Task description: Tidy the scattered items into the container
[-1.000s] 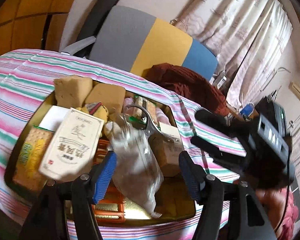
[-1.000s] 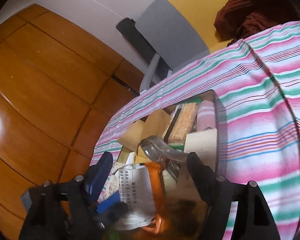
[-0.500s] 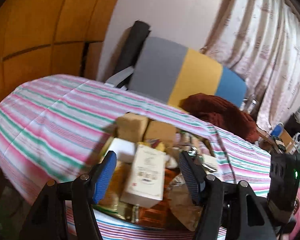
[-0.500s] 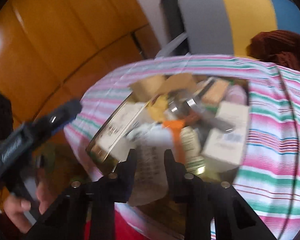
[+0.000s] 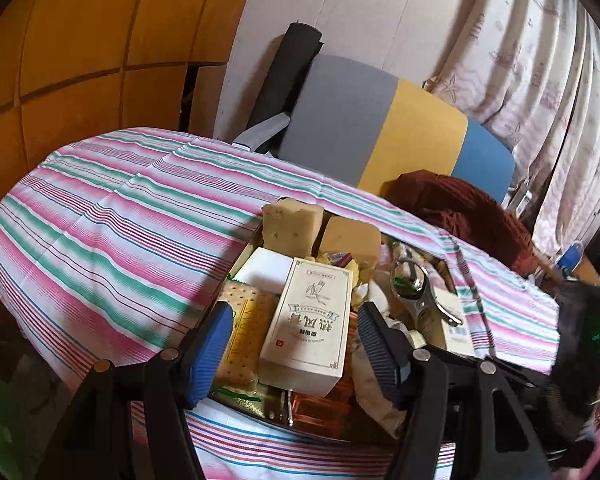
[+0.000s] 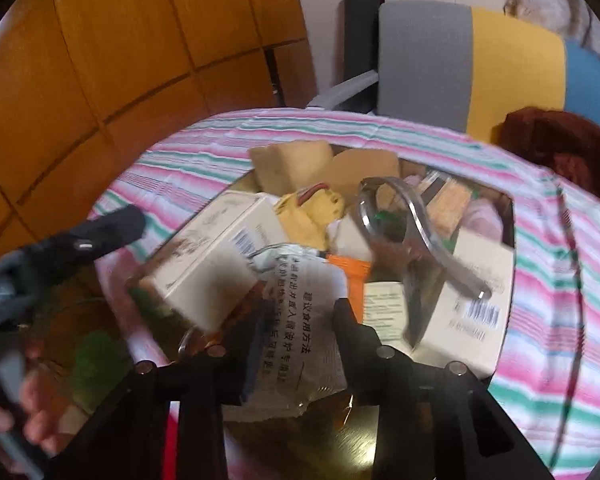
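Note:
A shallow metal container on the striped tablecloth is heaped with items: a cream box, tan sponges, a cracker pack, metal tongs and a clear printed bag. My left gripper is open and empty, raised near the container's near edge. My right gripper stands above the container with its fingers narrowly apart around the bag's near end; the view is blurred and I cannot tell whether they pinch it.
A grey, yellow and blue chair with a dark red cloth stands behind the table. Wood panelling is on the left, curtains on the right. The tablecloth drops off at the left and near edges.
Both grippers have pulled back and up from the container. The right gripper's fingers have narrowed from wide open. The left stays open.

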The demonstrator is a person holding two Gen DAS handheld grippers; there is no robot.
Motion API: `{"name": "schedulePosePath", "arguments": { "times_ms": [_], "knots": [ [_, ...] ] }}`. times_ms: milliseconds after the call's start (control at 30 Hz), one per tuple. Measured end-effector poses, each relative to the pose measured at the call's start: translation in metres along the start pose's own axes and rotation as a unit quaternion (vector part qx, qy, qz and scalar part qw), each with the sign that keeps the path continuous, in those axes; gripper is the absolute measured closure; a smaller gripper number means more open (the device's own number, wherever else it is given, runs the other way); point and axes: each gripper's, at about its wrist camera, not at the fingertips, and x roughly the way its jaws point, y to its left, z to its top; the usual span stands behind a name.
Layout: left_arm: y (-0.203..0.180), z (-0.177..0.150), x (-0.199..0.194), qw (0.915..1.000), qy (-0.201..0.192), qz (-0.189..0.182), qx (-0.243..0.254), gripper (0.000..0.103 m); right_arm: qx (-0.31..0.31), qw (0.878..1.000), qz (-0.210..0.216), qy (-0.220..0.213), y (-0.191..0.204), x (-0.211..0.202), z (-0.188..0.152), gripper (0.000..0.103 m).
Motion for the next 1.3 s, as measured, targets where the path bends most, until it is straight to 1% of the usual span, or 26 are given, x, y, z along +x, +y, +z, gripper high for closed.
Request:
{"name": "schedulePosePath", "arguments": {
  "times_ms": [33, 100, 133, 167, 233, 267, 300, 333, 400, 467, 500, 600, 633, 733, 900, 1033, 1167, 1300],
  "knots": [
    [-0.001, 0.0, 0.0, 1.0, 0.0, -0.003, 0.0, 0.037, 0.023, 1.0, 0.014, -0.012, -0.004, -0.005, -0.002, 0.065],
    [-0.005, -0.001, -0.003, 0.9999, -0.006, -0.004, 0.009, 0.037, 0.042, 0.998, 0.017, -0.044, -0.008, -0.025, -0.007, 0.051],
    [-0.007, -0.001, -0.003, 0.9999, -0.008, -0.001, 0.015, 0.037, 0.044, 0.997, 0.008, -0.061, -0.009, -0.035, -0.009, 0.033],
    [-0.01, -0.001, -0.005, 0.9996, -0.012, 0.009, 0.025, 0.037, 0.045, 0.996, -0.001, -0.075, -0.01, -0.044, -0.01, 0.021],
    [-0.017, -0.002, -0.009, 0.9983, -0.019, 0.035, 0.042, 0.037, 0.043, 0.994, -0.023, -0.099, -0.01, -0.062, -0.009, 0.014],
    [-0.017, -0.001, -0.01, 0.998, -0.02, 0.042, 0.044, 0.037, 0.041, 0.993, -0.035, -0.105, -0.009, -0.067, -0.008, 0.007],
    [-0.019, 0.0, -0.01, 0.9974, -0.018, 0.052, 0.047, 0.037, 0.039, 0.992, -0.051, -0.108, -0.007, -0.072, -0.007, 0.002],
    [-0.019, 0.001, -0.01, 0.997, -0.016, 0.058, 0.048, 0.037, 0.035, 0.991, -0.063, -0.11, -0.005, -0.076, -0.004, 0.0],
    [-0.02, 0.003, -0.012, 0.9966, -0.009, 0.065, 0.049, 0.037, 0.027, 0.99, -0.083, -0.106, -0.002, -0.078, 0.0, 0.0],
    [-0.018, 0.004, -0.014, 0.9961, -0.005, 0.073, 0.049, 0.037, 0.022, 0.988, -0.113, -0.1, 0.003, -0.076, 0.004, 0.0],
    [-0.018, 0.005, -0.016, 0.9951, -0.004, 0.086, 0.049, 0.037, 0.02, 0.988, -0.123, -0.094, 0.005, -0.074, 0.004, 0.0],
    [-0.019, 0.006, -0.019, 0.9927, -0.003, 0.109, 0.052, 0.037, 0.021, 0.988, -0.144, -0.061, 0.009, -0.061, 0.003, 0.0],
    [-0.019, 0.006, -0.02, 0.9922, -0.003, 0.113, 0.054, 0.037, 0.021, 0.988, -0.144, -0.053, 0.011, -0.056, 0.002, 0.0],
    [-0.021, 0.004, -0.022, 0.9915, 0.005, 0.116, 0.059, 0.037, 0.021, 0.99, -0.134, -0.049, 0.016, -0.047, -0.001, 0.0],
    [-0.024, 0.001, -0.023, 0.9896, 0.018, 0.127, 0.066, 0.038, 0.003, 0.986, -0.164, -0.04, 0.029, -0.04, -0.002, 0.0],
    [-0.03, 0.0, -0.023, 0.9875, 0.021, 0.134, 0.079, 0.038, 0.018, 0.983, -0.178, -0.037, 0.025, -0.039, -0.003, 0.0],
    [-0.041, -0.004, -0.026, 0.982, 0.012, 0.157, 0.104, 0.038, 0.022, 0.981, -0.189, -0.037, 0.022, -0.04, -0.003, 0.0],
    [-0.045, -0.005, -0.026, 0.9825, 0.009, 0.152, 0.108, 0.039, 0.025, 0.979, -0.197, -0.038, 0.018, -0.041, -0.004, 0.0]
  ]
}}
